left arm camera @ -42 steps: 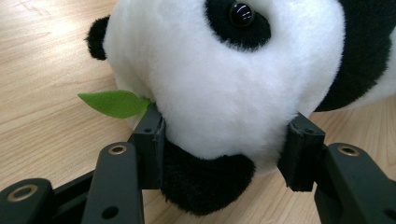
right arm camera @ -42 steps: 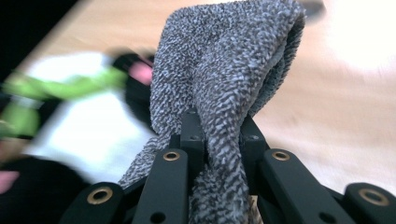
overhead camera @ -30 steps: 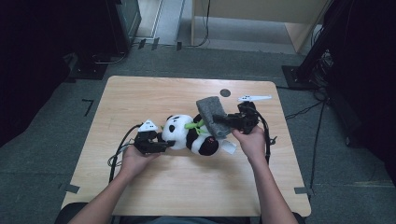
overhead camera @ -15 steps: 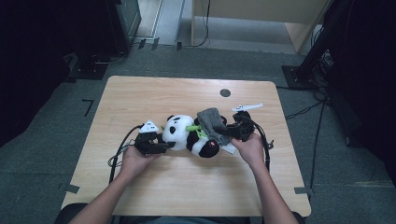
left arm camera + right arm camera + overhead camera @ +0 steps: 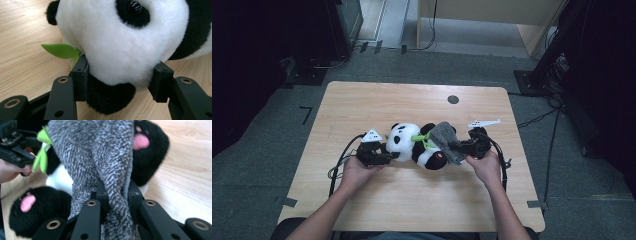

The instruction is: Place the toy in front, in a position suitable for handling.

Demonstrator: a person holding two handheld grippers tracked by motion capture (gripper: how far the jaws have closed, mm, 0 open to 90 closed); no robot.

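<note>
Plush black-and-white panda [image 5: 414, 145] lies on its side mid-table in the high view, head toward the left gripper [image 5: 384, 156], legs toward the right gripper [image 5: 461, 148]. Grey speckled cloth [image 5: 446, 140] draped over the panda's lower body. Green felt leaf [image 5: 421, 137] at its neck. Wooden table [image 5: 372, 105], dark round hole [image 5: 453, 99] near the far edge. Cables trail from both grippers. No readable writing or labels anywhere.

Left gripper view: panda head [image 5: 120, 37] close up, white fur, black eye patch with shiny bead eye [image 5: 135, 7], black ear [image 5: 53, 12] top left, another black patch low between the jaws. Jaws clamped on the head from both sides, pads [image 5: 81, 72] pressing into the fur. Green leaf [image 5: 61, 50] sticks out at left.

Right gripper view: grey cloth [image 5: 100, 157], knit-looking, white flecks, bunched and pinched tight between the jaws. Behind it, black panda feet with pink soles [image 5: 141, 141], one upper right, one lower left. Green leaf [image 5: 42, 147] blurry at left, the person's other hand [image 5: 12, 172] and gripper beyond.
</note>
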